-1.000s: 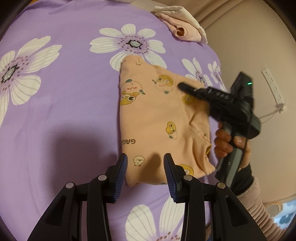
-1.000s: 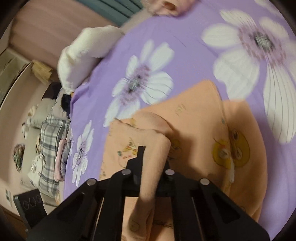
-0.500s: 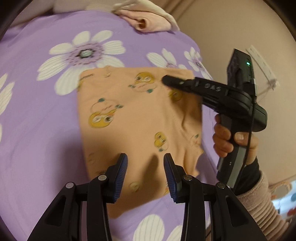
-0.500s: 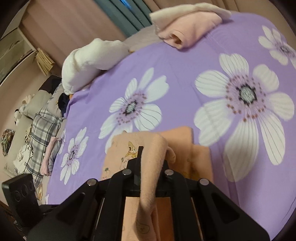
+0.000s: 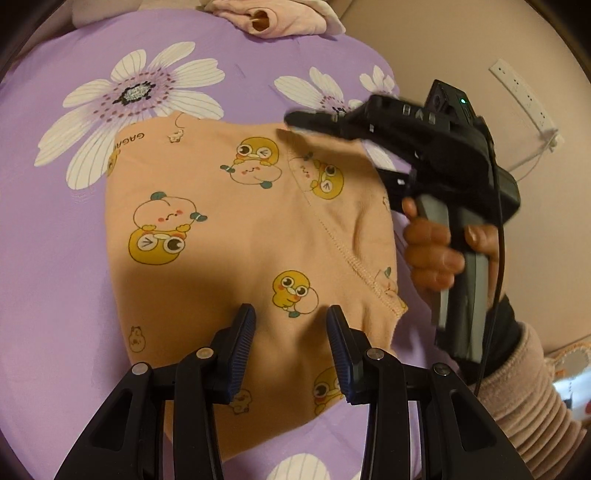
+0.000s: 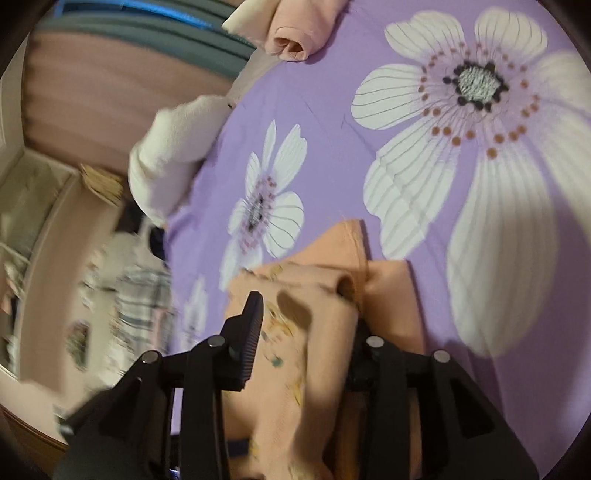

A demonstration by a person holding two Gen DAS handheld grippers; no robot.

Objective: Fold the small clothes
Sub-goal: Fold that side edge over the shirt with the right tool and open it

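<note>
A peach garment (image 5: 240,240) printed with yellow cartoon ducks lies folded on the purple flowered bedspread (image 5: 55,240). My left gripper (image 5: 291,332) hovers over the garment's near edge, open, with nothing between its blue pads. A hand (image 5: 432,251) holds my right gripper (image 5: 295,120) over the garment's far right corner. In the right wrist view the right gripper (image 6: 306,321) has its jaws opening. A loose fold of the garment (image 6: 325,332) lies between them and hides the right finger. The left pad (image 6: 255,325) stands off the cloth.
A rolled pink and cream bundle of clothes (image 5: 273,18) lies at the far edge of the bed (image 6: 295,33). A white cushion (image 6: 173,147) sits at the bed's left side. The wall with a socket strip (image 5: 517,92) is close on the right.
The right jaws, shut on a fold of the garment before, now stand apart with the fold slack between them. The left gripper has moved across over the garment, which now fills more of its view.
</note>
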